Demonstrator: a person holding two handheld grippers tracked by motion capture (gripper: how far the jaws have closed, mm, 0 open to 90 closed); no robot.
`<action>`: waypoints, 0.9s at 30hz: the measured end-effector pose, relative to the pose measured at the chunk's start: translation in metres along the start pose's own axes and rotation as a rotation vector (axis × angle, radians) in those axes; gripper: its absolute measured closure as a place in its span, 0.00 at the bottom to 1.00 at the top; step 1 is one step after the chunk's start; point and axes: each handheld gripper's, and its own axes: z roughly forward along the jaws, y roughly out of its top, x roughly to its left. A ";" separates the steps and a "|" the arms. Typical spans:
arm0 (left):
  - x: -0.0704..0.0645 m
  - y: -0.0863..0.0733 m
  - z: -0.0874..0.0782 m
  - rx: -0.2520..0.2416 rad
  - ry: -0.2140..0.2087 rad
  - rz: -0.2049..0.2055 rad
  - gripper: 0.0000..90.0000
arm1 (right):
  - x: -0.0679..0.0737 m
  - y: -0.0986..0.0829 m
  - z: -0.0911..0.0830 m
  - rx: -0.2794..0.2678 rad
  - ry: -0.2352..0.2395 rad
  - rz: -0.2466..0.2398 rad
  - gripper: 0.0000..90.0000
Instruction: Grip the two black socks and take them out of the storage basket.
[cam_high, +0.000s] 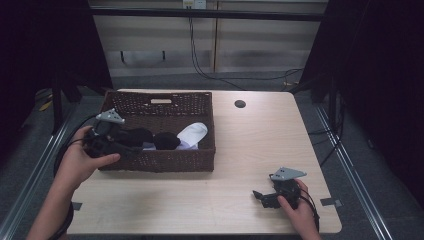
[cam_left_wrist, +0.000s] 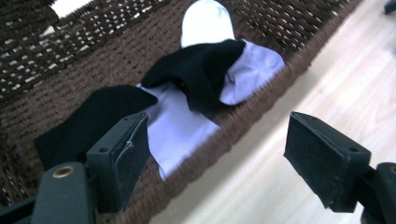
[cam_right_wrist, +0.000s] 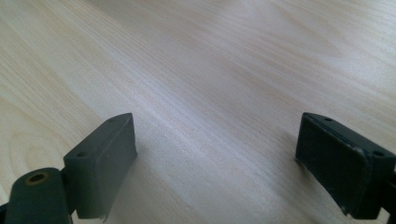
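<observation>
The left gripper (cam_high: 131, 148) hangs at the near left corner of the basket (cam_high: 159, 161), its jaws spread wide and holding nothing. In the left gripper view one jaw sits over the basket's inside and the other over the bare bench (cam_left_wrist: 299, 186), so the woven rim (cam_left_wrist: 219, 144) runs between them. Just ahead of the inner jaw lies a black sock (cam_left_wrist: 88, 121), partly on top of a white sock (cam_left_wrist: 175, 123). Beyond these a second black sock (cam_left_wrist: 198, 74) is draped over another white sock (cam_left_wrist: 208, 21) whose toe points toward the far wall.

The right gripper (cam_high: 261, 196) rests low on the bench near its front right corner, well apart from the basket. Its jaws are also wide apart and empty, with only wood grain between them.

The work looks like lifting socks out of the basket, starting with the nearest black one. The main risk, as I judge it, is that closing from this stance would pinch the rim instead of cloth, or tip the basket. Because the socks overlap, a deep bite could also catch the white sock underneath and drag two out together. A shallow pinch on the loose edge may slip free.
</observation>
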 end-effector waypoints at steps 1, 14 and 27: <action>0.002 0.003 0.003 0.002 0.006 -0.002 0.24 | 0.000 0.000 0.000 0.000 0.001 0.000 0.13; 0.028 0.030 0.050 0.107 0.012 -0.027 0.25 | 0.000 0.000 0.000 0.000 0.001 0.000 0.13; 0.026 0.048 0.096 0.251 -0.025 0.033 0.26 | 0.000 0.000 0.000 -0.002 0.000 0.005 0.13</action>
